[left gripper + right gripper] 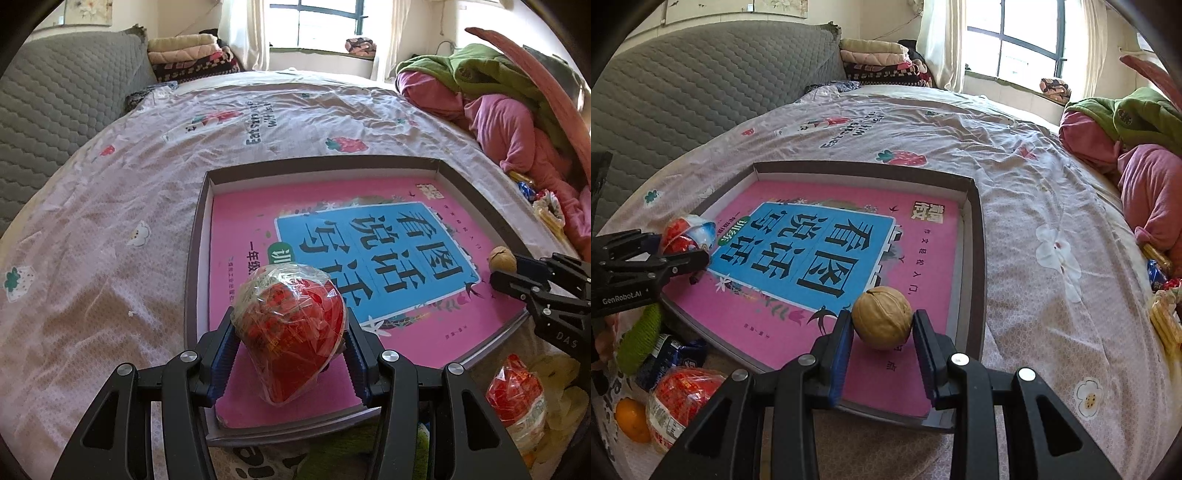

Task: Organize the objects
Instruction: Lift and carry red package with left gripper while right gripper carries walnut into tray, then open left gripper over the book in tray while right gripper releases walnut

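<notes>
— Apparently mid-placement: left tongs [290,363] clamped half-wide on the wrapped red snack [291,334], held just above the pink book [332,229] inside the shallow box [195,258] on the bed [110,206].

— And on the right?

— Right tongs [882,332] narrowed around the walnut [882,317], touching both pads, near the book's lower edge.

— Next move?

— Probably lowering both onto the book, then easing the grips apart slowly; walnut likely to roll. More wrapped snacks [679,402] and an orange [631,419] left outside the box.
</notes>
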`<action>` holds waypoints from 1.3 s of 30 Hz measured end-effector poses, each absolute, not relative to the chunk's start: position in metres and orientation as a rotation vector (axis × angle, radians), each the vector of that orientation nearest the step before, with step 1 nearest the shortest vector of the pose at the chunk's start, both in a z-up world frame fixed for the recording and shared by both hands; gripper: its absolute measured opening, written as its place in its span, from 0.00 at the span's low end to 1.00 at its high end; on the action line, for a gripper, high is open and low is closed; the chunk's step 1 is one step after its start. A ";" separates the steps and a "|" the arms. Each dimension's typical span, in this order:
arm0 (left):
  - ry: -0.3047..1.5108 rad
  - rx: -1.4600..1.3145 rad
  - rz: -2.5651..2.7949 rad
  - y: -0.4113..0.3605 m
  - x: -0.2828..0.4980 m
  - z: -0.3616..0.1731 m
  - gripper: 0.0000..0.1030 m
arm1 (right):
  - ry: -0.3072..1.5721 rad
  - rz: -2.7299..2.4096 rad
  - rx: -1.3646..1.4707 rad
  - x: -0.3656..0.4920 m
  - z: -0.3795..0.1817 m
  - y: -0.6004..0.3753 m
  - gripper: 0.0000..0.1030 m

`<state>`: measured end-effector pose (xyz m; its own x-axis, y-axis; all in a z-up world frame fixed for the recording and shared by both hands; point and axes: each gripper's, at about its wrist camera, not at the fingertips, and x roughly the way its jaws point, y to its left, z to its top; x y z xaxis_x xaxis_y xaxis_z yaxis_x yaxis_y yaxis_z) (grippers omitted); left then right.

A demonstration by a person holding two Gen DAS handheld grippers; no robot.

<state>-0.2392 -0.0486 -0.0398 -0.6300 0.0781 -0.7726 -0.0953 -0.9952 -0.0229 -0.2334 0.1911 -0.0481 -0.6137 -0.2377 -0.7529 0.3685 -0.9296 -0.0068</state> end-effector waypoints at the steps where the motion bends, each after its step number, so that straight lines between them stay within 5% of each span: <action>1: 0.034 -1.303 2.753 -0.049 -0.239 -0.040 0.53 | 0.227 -2.542 1.153 -0.233 -0.048 0.191 0.33; 39: 0.053 -1.293 2.778 -0.051 -0.239 -0.035 0.59 | 0.204 -2.562 1.098 -0.221 -0.036 0.197 0.33</action>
